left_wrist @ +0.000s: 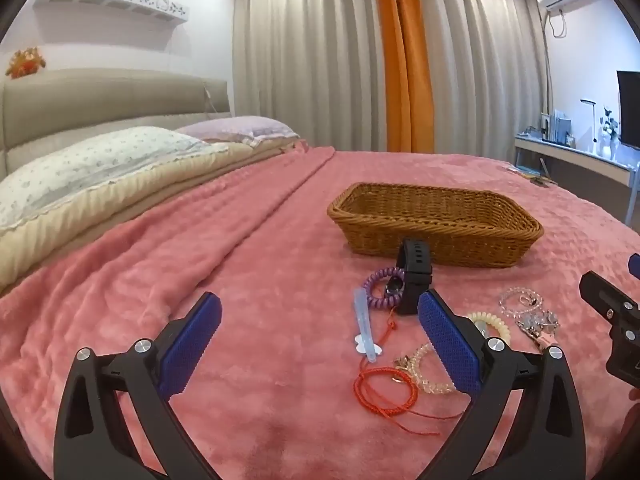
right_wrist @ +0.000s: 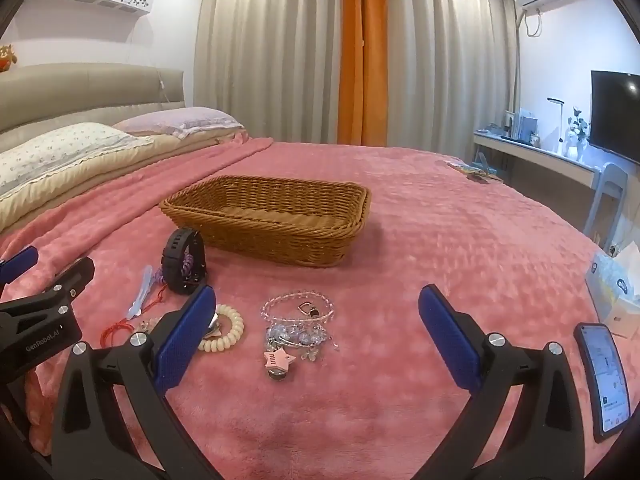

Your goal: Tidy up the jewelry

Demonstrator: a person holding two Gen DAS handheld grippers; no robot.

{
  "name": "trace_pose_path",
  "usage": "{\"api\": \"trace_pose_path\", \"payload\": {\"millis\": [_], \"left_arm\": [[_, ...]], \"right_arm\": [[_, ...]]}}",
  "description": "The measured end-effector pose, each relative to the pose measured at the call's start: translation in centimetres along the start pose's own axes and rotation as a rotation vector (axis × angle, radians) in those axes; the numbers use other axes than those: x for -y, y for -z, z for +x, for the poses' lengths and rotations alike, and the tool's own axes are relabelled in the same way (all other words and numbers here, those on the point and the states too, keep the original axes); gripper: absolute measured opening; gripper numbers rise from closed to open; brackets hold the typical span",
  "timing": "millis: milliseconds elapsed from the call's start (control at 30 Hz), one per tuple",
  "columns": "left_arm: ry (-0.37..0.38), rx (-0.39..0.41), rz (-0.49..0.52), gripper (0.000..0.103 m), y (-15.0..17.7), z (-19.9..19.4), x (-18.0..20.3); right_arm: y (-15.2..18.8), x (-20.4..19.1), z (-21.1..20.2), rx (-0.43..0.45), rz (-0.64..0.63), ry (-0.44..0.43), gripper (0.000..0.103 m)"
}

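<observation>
Here, a wide bed under a pink plush blanket (right_wrist: 440, 240) carries everything. On it, towards the far side, sits a shallow rectangular basket of brown woven wicker (right_wrist: 276, 232), with nothing visible inside. The jewelry lies on the blanket in front of the basket, none of it in the basket.

The left tongs (left_wrist: 320, 344), black arms with blue textured pads, stand spread wide with only blanket between them. The right tongs (right_wrist: 316, 328) are likewise spread wide, gripping nothing, with a clear beaded bracelet (right_wrist: 298, 308) and a heap of silvery charms with a pink star (right_wrist: 280, 358) lying between their pads.

Just in front of the basket stands a black watch with a rubber strap (left_wrist: 414, 272), touching a purple coiled hair tie (left_wrist: 380, 288). Beside these lie a pale blue plastic hair clip (left_wrist: 364, 324), a cream coiled hair tie (right_wrist: 226, 328), a clear amber coiled tie (left_wrist: 428, 372) and a red braided cord bracelet (left_wrist: 384, 392).

A dark smartphone with a lit screen (right_wrist: 606, 380) rests at the right edge of the bed.
</observation>
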State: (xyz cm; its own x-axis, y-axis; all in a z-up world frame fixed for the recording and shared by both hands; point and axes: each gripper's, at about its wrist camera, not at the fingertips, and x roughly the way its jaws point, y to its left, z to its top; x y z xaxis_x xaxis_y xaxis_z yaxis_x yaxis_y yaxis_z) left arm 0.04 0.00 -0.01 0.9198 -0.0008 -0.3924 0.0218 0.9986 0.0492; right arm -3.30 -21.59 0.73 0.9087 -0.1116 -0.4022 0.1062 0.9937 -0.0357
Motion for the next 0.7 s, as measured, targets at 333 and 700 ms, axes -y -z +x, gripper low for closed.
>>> {"api": "trace_pose_path", "payload": {"millis": [333, 700], "left_arm": [[0.002, -0.018, -0.007, 0.096, 0.22, 0.38, 0.14], [0.001, -0.014, -0.001, 0.096, 0.18, 0.42, 0.19]], "right_arm": [[-0.31, -0.42, 0.16, -0.010, 0.001, 0.004, 0.097], [-0.33, -0.56, 0.12, -0.008, -0.002, 0.005, 0.097]]}}
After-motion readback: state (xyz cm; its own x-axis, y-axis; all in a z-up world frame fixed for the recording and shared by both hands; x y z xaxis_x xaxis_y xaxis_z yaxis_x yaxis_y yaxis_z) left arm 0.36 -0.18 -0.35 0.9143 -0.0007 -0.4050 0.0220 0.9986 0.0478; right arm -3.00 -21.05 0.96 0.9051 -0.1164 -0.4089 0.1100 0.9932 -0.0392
